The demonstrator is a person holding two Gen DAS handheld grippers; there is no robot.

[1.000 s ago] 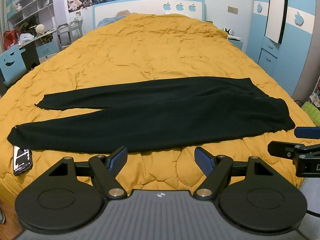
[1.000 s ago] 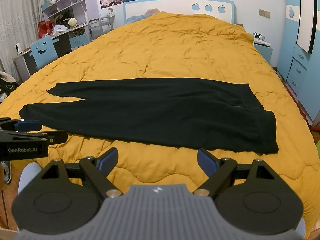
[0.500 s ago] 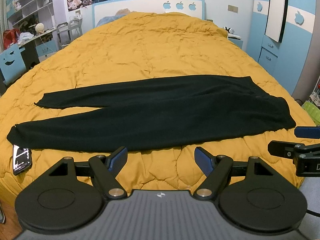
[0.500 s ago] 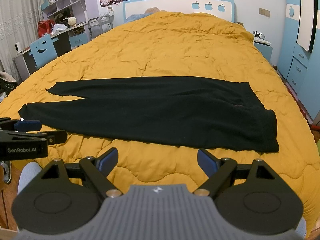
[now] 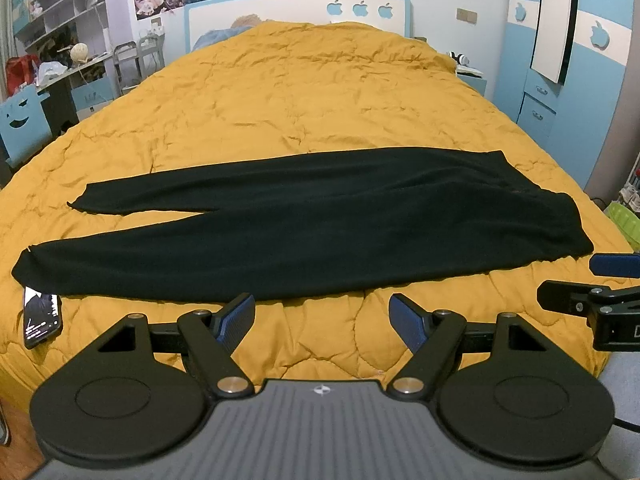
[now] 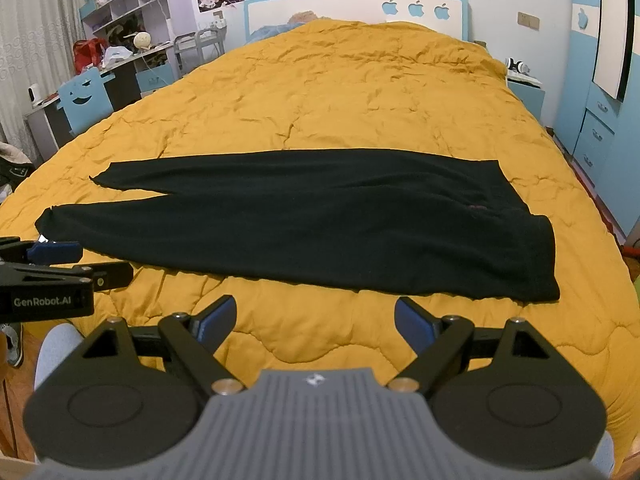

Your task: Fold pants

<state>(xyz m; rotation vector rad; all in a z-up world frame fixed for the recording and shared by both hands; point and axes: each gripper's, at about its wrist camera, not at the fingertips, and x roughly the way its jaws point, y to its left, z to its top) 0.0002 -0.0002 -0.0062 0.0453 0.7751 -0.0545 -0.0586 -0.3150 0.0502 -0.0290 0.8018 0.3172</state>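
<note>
Black pants (image 5: 320, 220) lie flat across the yellow quilt (image 5: 300, 92), legs to the left, waistband to the right; they also show in the right wrist view (image 6: 320, 216). My left gripper (image 5: 322, 316) is open and empty, just short of the pants' near edge. My right gripper (image 6: 314, 318) is open and empty, near the front edge of the bed, below the waist end. Each gripper shows at the side of the other's view.
A phone (image 5: 42, 316) lies on the quilt by the near leg cuff. A desk and blue chair (image 6: 84, 98) stand at the left, blue cabinets (image 5: 560, 92) at the right, the headboard (image 6: 356, 8) at the far end.
Both views have shifted slightly toward the pants. The pants have not moved and both grippers stay open.
</note>
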